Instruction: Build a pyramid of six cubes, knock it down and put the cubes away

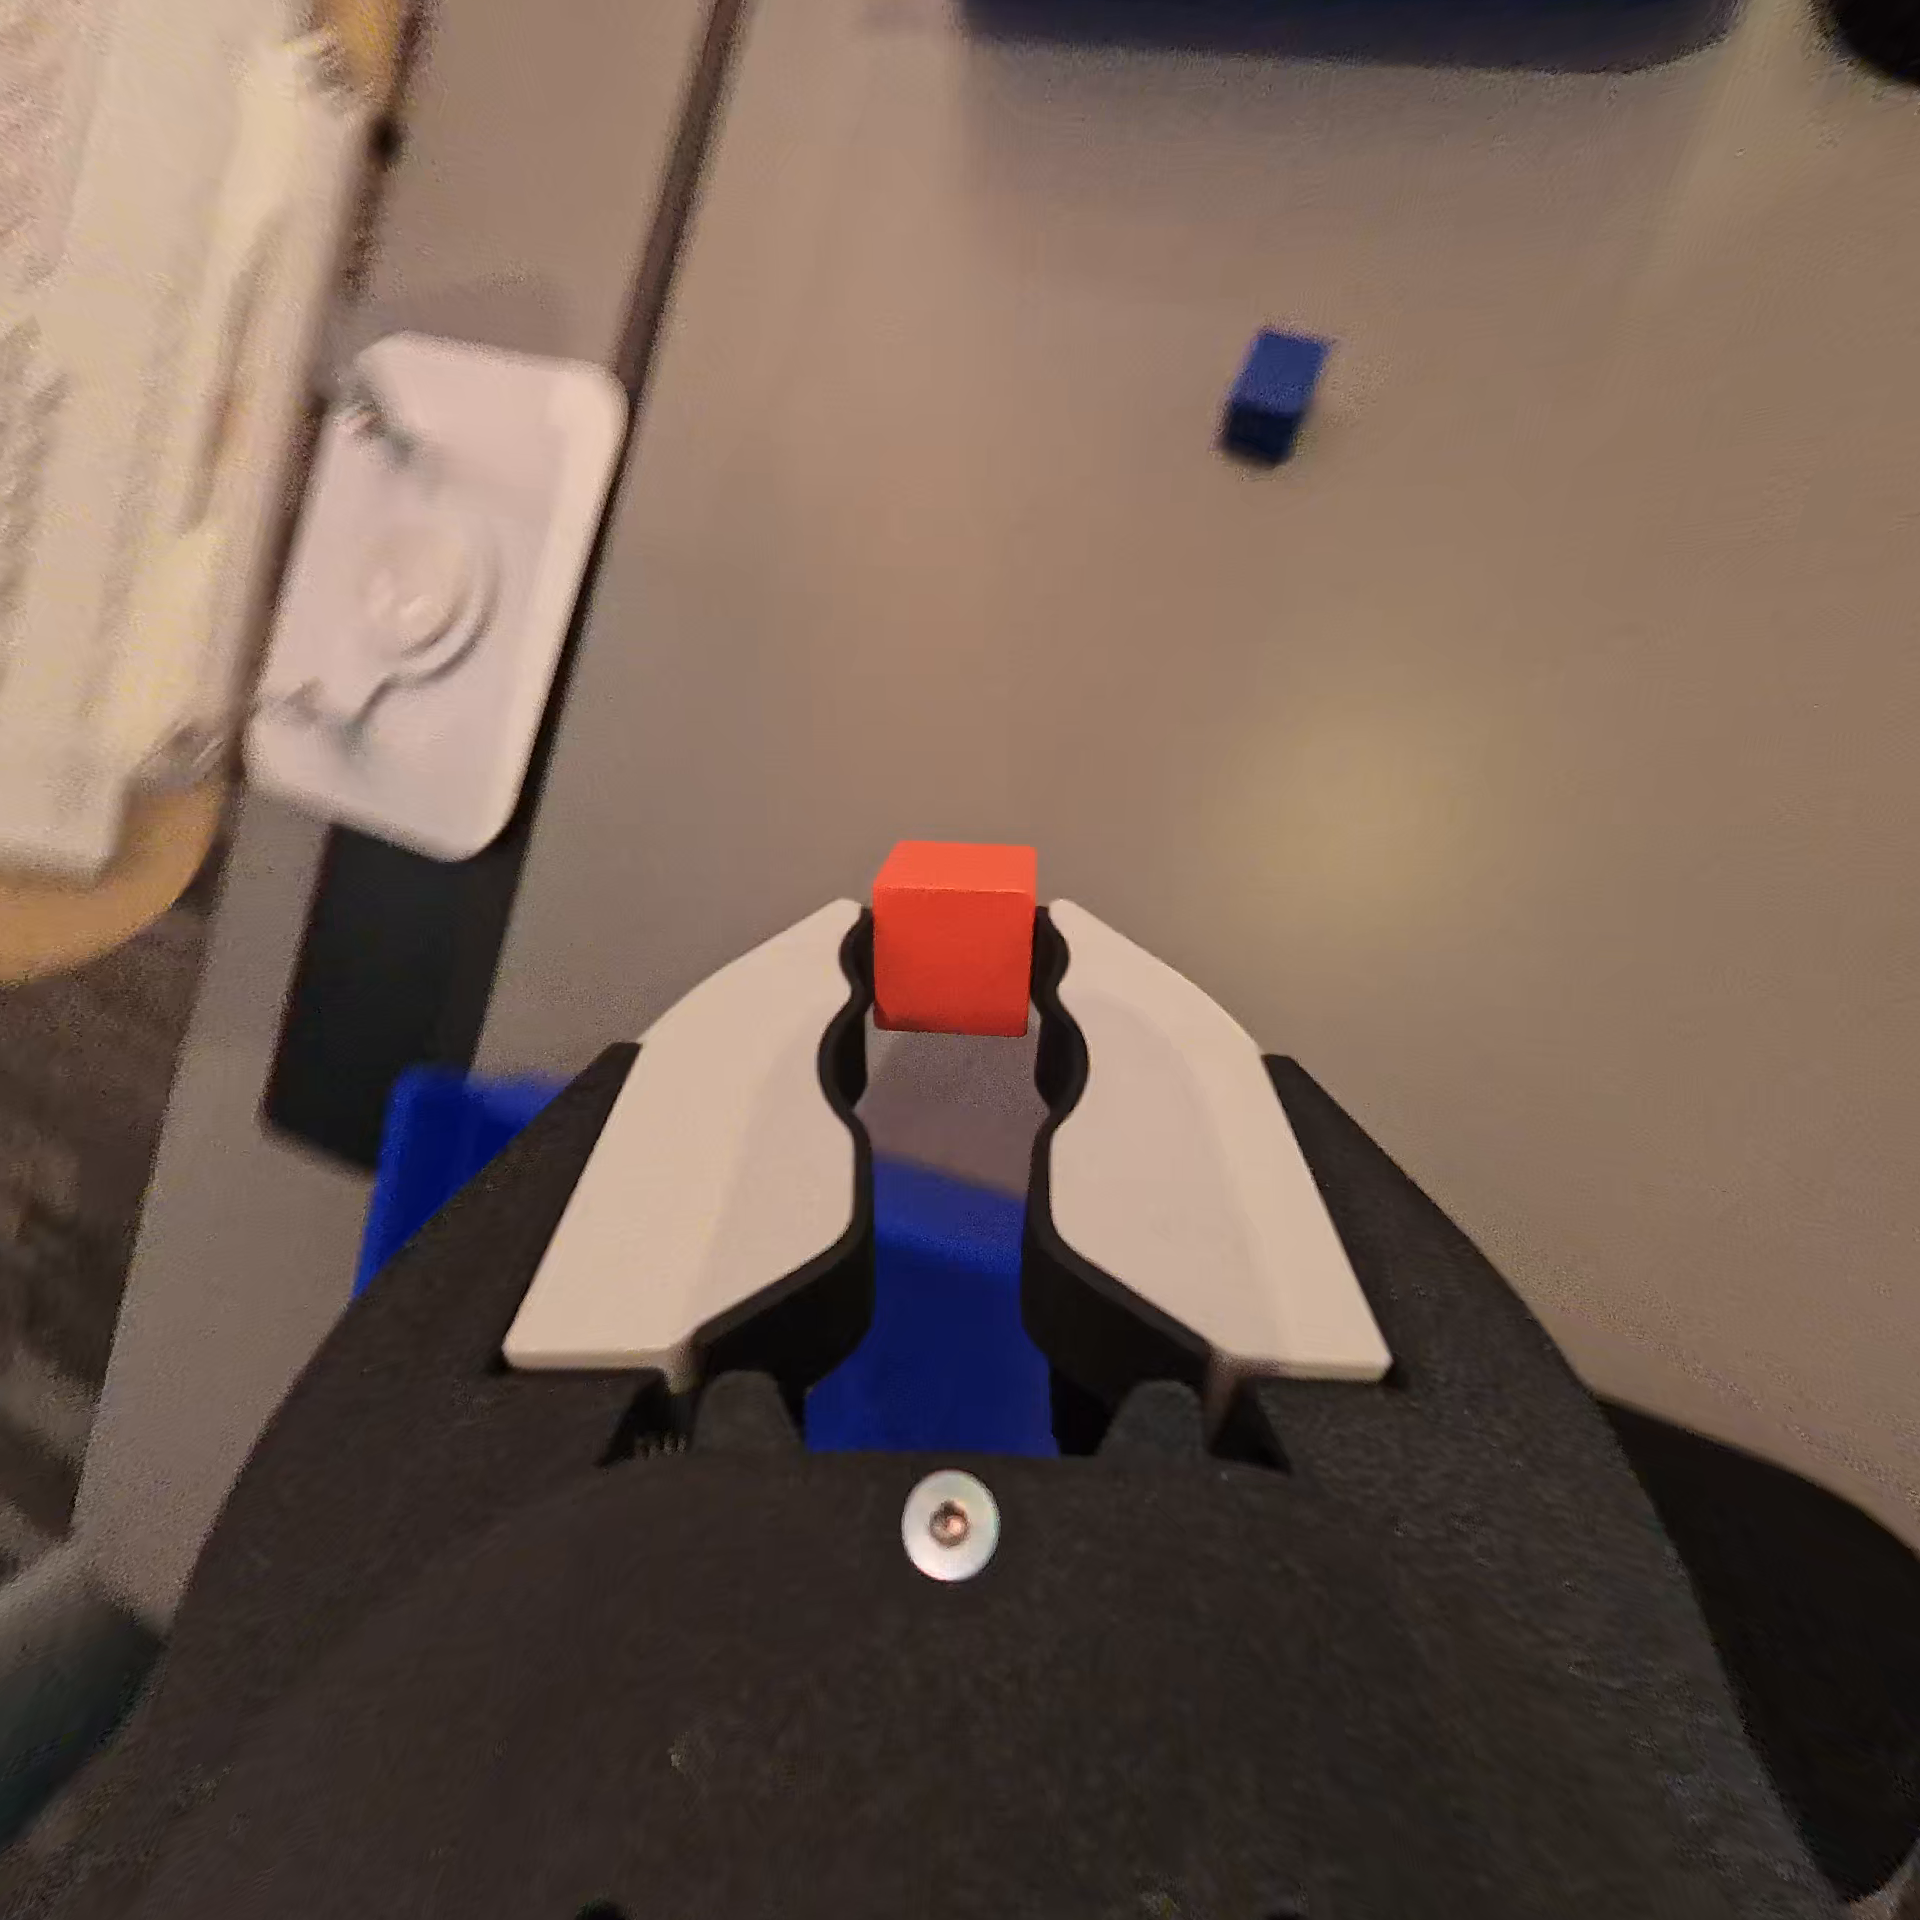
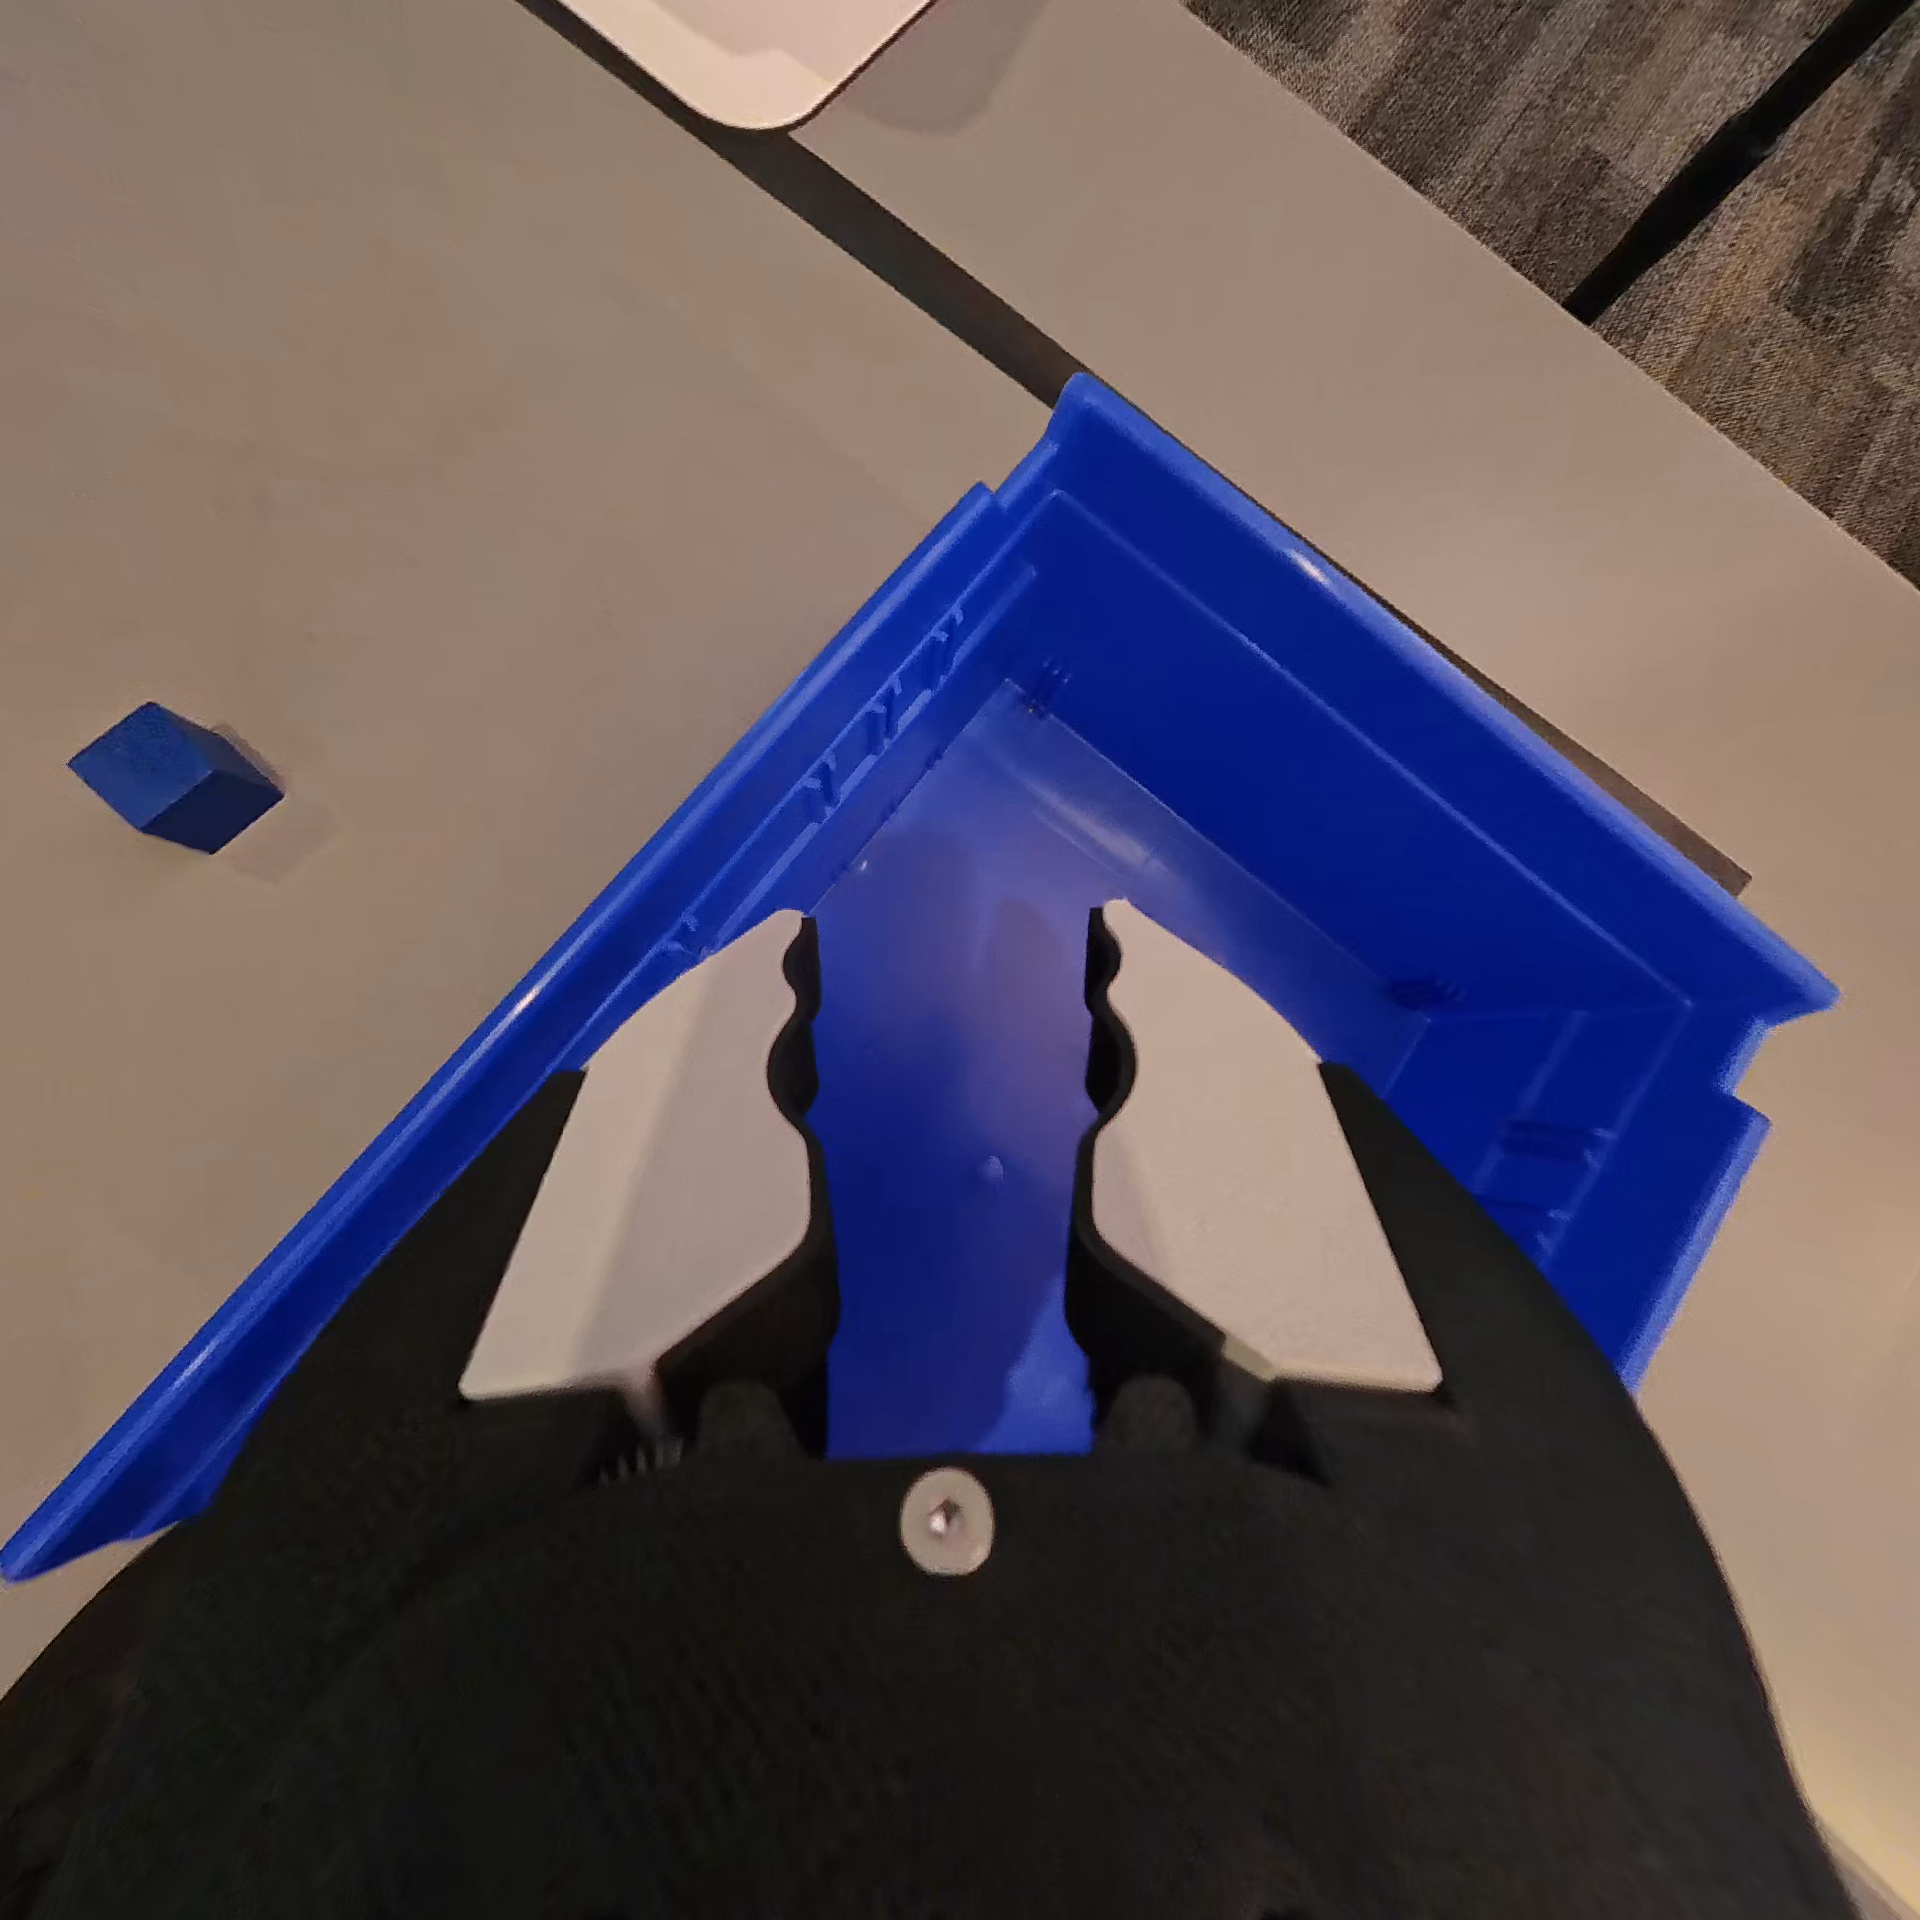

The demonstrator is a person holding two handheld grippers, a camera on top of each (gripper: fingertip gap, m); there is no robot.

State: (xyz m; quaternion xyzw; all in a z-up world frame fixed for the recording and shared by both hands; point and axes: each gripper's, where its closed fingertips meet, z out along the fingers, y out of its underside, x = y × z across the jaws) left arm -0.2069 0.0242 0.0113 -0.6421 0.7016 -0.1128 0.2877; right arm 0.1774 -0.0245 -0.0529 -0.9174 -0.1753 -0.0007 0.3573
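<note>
My left gripper is shut on an orange-red cube, held between its fingertips above the grey table. A blue bin lies below and behind its fingers, mostly hidden. A blue cube lies on the table ahead to the right. In the right wrist view my right gripper is open and empty, hanging over the inside of the blue bin. The part of the bin's floor that shows is bare. The blue cube lies on the table to the bin's left.
A white rectangular tray or lid lies across a dark gap between two tables at the left; its corner also shows in the right wrist view. A pale blurred object is at the far left. Carpet lies beyond the table edge. My right fingertips sit around 40 cm from my left ones. The pale blurred object lies some 25 cm from my left tips, 40 cm from my right tips.
</note>
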